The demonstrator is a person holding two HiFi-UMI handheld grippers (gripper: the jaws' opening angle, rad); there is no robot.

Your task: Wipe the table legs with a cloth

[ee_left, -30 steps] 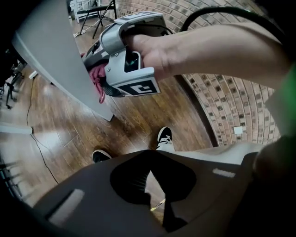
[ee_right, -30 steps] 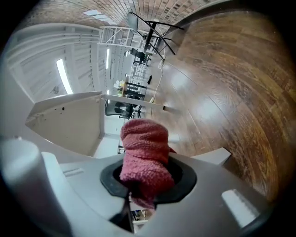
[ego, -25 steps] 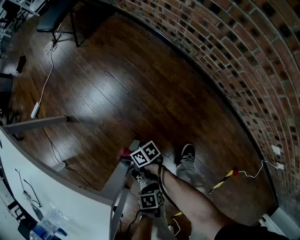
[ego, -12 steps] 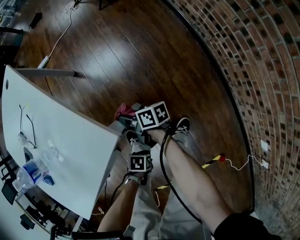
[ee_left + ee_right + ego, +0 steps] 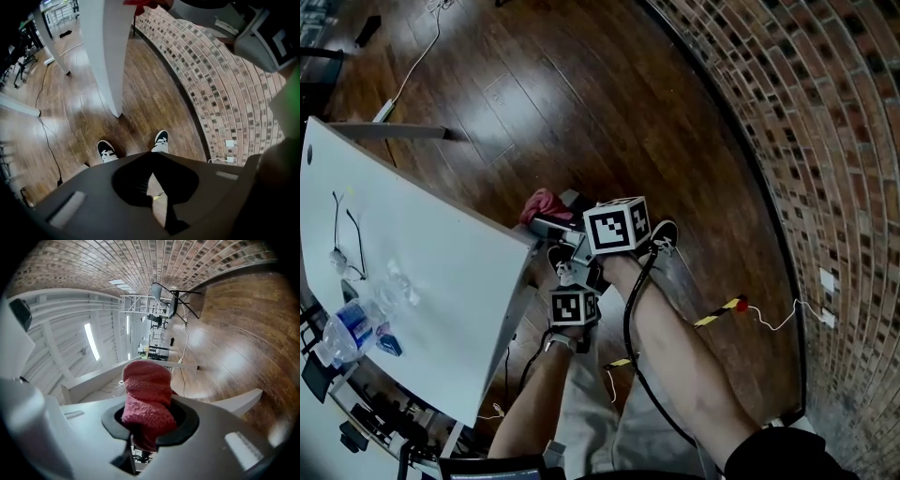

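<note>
My right gripper (image 5: 551, 225) is shut on a bunched red cloth (image 5: 545, 203), held beside the near corner of the white table (image 5: 441, 272). In the right gripper view the red cloth (image 5: 146, 397) fills the jaws and stands out past them. My left gripper (image 5: 157, 197) is shut with nothing in it and points down at the floor and two shoes. Its marker cube (image 5: 572, 307) sits just below the right gripper's cube. A white table leg (image 5: 108, 51) stands ahead of the left gripper, and the grey table leg (image 5: 520, 314) shows under the table corner.
On the table lie a water bottle (image 5: 345, 335), glasses (image 5: 342, 234) and clear wrapping. A brick wall (image 5: 825, 141) curves along the right. A power strip with cable (image 5: 386, 108), a yellow-black striped stick (image 5: 717, 315) and the person's shoe (image 5: 661, 236) are on the wood floor.
The right gripper with the red cloth has risen from low on the table leg to the table corner. The head view has swung, so more of the table top shows.
</note>
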